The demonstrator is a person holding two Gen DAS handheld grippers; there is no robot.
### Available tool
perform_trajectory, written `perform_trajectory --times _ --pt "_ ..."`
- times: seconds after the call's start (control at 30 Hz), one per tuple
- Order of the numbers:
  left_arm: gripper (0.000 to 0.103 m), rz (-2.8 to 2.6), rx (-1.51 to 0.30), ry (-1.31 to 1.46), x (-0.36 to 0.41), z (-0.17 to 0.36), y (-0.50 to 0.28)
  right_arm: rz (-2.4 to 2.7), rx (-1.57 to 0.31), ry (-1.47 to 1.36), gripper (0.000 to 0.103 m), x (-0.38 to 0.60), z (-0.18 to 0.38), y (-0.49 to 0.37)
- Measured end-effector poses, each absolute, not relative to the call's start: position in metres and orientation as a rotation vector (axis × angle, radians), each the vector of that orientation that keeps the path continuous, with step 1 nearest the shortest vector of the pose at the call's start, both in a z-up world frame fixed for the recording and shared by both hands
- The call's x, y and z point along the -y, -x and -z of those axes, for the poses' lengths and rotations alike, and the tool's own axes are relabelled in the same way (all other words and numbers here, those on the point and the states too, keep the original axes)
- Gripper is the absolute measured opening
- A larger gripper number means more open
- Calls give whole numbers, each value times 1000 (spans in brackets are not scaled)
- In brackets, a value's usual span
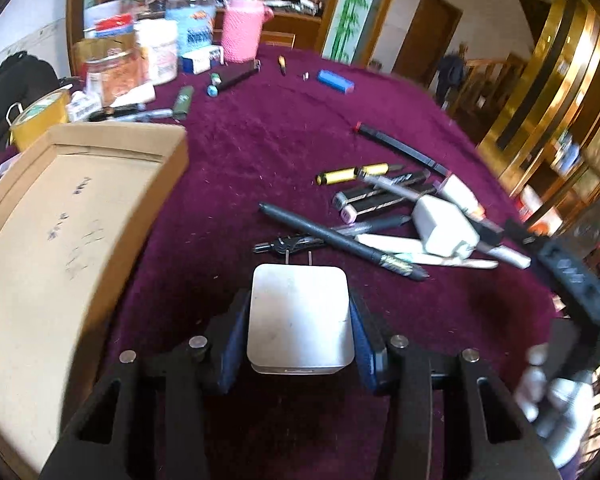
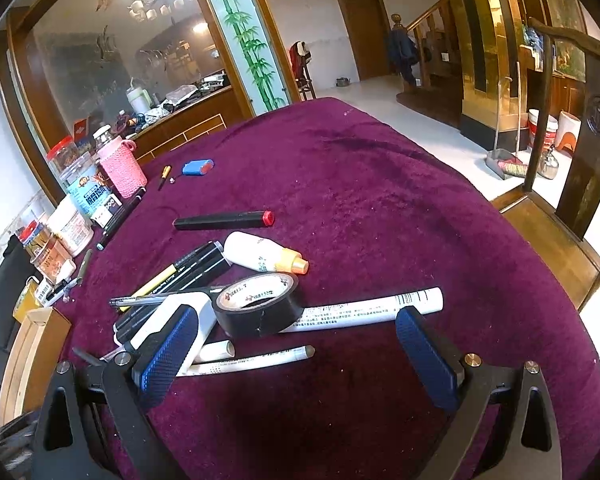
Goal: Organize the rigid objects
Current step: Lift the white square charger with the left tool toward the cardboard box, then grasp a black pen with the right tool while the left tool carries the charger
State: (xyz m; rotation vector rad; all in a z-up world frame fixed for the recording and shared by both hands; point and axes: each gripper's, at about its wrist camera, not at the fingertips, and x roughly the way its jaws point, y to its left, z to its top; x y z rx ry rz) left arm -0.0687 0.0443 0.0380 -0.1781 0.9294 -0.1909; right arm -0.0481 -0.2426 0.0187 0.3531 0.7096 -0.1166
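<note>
My left gripper is shut on a white plug charger, held above the purple cloth beside an open cardboard box on its left. A pile of pens and markers with a second white charger lies ahead to the right. My right gripper is open and empty, its fingers on either side of a black tape roll, white markers and a white charger. A white bottle and a black marker with red cap lie beyond.
Jars, a pink knitted cup and boxes crowd the table's far left. A blue box and small items lie far back. The other gripper's arm shows at the right. The table edge drops to a chair at right.
</note>
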Motion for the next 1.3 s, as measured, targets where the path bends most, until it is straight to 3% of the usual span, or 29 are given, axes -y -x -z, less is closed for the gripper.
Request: perform_trajectory --times 0.23,0.5,0.77,1.03,1.2,1.3 --pt "45 250 -802 239 -71 -79 115 149 -688 -332 101 240 -23 52" --pt "45 255 -742 286 -106 -96 132 -18 -515 -37 102 166 -73 105" --pt "46 217 -701 341 -145 -105 150 -325 -714 71 101 105 -67 83" --pt "46 170 -702 391 -172 -101 152 -447 -856 231 75 51 -35 53" --pt "46 176 -714 395 -174 -96 151 -414 -950 207 42 50 -14 19" --pt "46 176 -721 403 -177 -92 147 -452 -996 153 28 54 -11 20"
